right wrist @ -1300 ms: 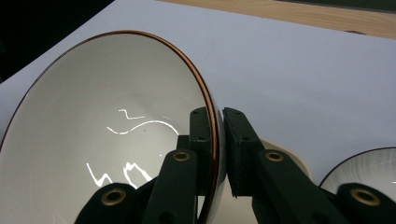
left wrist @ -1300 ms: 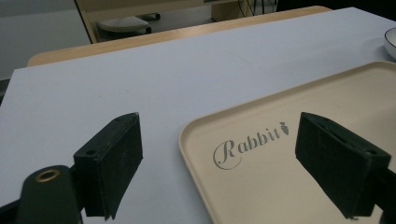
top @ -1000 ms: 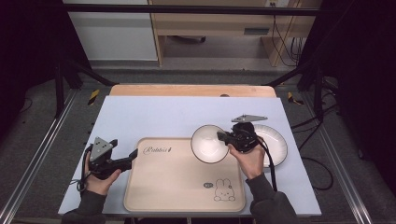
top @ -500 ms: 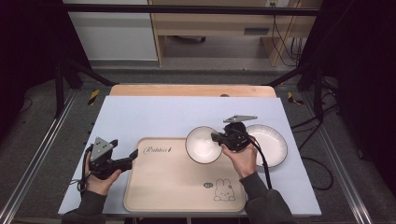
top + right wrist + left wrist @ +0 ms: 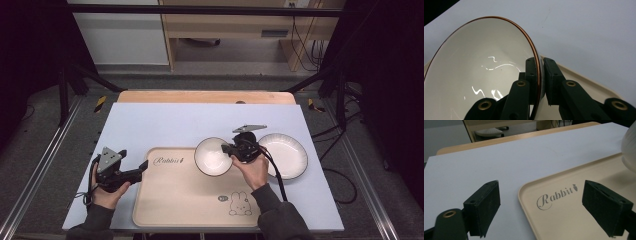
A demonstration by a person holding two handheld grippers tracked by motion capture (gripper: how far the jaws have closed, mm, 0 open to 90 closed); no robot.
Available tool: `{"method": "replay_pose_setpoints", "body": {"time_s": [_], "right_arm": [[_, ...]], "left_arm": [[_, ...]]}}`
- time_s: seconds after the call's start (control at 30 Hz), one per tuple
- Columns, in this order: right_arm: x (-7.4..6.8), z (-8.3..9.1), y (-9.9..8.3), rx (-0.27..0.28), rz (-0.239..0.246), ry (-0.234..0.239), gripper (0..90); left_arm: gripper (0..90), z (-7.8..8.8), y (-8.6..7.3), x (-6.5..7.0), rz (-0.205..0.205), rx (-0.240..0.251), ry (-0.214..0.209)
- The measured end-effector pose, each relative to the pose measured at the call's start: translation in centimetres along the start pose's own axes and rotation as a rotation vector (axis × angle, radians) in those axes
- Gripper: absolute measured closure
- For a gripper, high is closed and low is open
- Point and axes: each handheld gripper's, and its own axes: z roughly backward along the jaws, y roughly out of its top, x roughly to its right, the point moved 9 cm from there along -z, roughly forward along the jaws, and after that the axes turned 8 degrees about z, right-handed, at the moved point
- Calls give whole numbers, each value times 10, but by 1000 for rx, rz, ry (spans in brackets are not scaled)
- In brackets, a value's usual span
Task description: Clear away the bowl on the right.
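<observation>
Bowl (image 5: 212,156) rim is pinched by the right gripper (image 5: 235,149), above the tray (image 5: 190,200) at 1 o'clock; lower it level. Left gripper (image 5: 142,168) gapes wide, empty.

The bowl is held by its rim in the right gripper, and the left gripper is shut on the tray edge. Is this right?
Not quite. The left gripper is open, as the left gripper view shows: its jaws stand wide apart over the tray corner, gripping nothing. The right gripper does hold the bowl by its rim.
</observation>
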Motion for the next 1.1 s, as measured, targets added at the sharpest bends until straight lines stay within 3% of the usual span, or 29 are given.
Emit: {"method": "replay_pose_setpoints", "body": {"time_s": [1.1], "right_arm": [[-7, -39, -12, -59, -18, 20, 825]], "left_arm": [[145, -3, -3, 0, 2, -11, -3]]}}
